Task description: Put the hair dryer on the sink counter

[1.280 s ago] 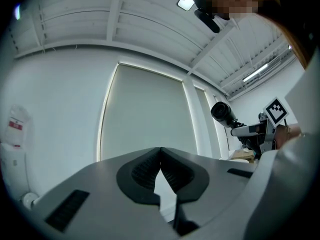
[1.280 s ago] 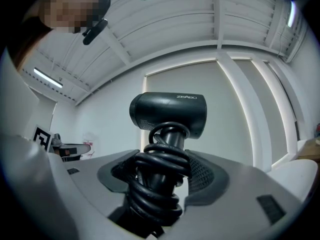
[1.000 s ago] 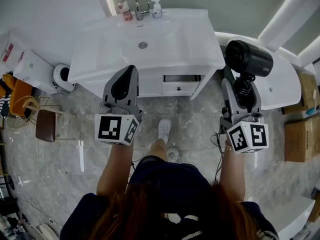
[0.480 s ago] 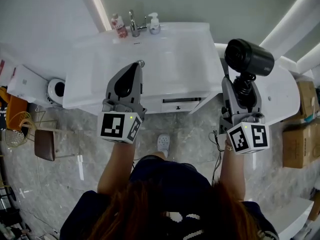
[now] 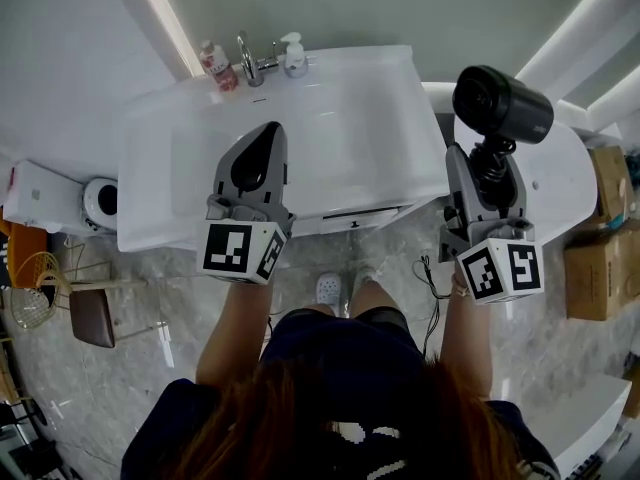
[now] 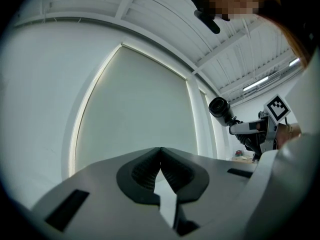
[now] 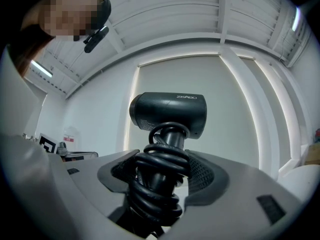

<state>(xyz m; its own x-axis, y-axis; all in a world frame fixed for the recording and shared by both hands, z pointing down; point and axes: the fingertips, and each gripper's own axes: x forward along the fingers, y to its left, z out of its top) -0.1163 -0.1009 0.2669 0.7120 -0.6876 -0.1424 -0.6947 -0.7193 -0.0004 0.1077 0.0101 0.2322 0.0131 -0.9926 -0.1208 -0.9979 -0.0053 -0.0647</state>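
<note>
1. Out past the right end of the glossy white sink surface [image 5: 385, 118], the black, round-bodied plastic hair dryer [image 5: 502, 103] is held upright in the air. It appears to be over a white curved fixture, not yet over the surface.
2. Your right hand-held gripper [image 5: 486, 168] is pinching the dryer's handle through the black cord coiled around it. Your left hand-held gripper [image 5: 268, 133] is pressed together with nothing between its jaws, and it hovers over the middle of the surface.
3. Expect the dryer to be top-heavy. The hard, smooth body sits well above your grip, so it will likely want to tip as you swing it.
4. The handle is the sensible place to hold. The rubbery cord coils probably add friction, but they could shift or roll under the jaws, so keep the squeeze firm.
5. The right-hand part of the surface looks bare and is the nearest open landing spot.
6. At the back edge stand a chrome faucet [image 5: 247, 60], a small red-labelled bottle [image 5: 212, 65] and a white pump bottle [image 5: 293, 54], all well apart from that spot.
7. Mind the right and front edges. Since the round body may roll, set the dryer down on its side, well in from both.
</note>
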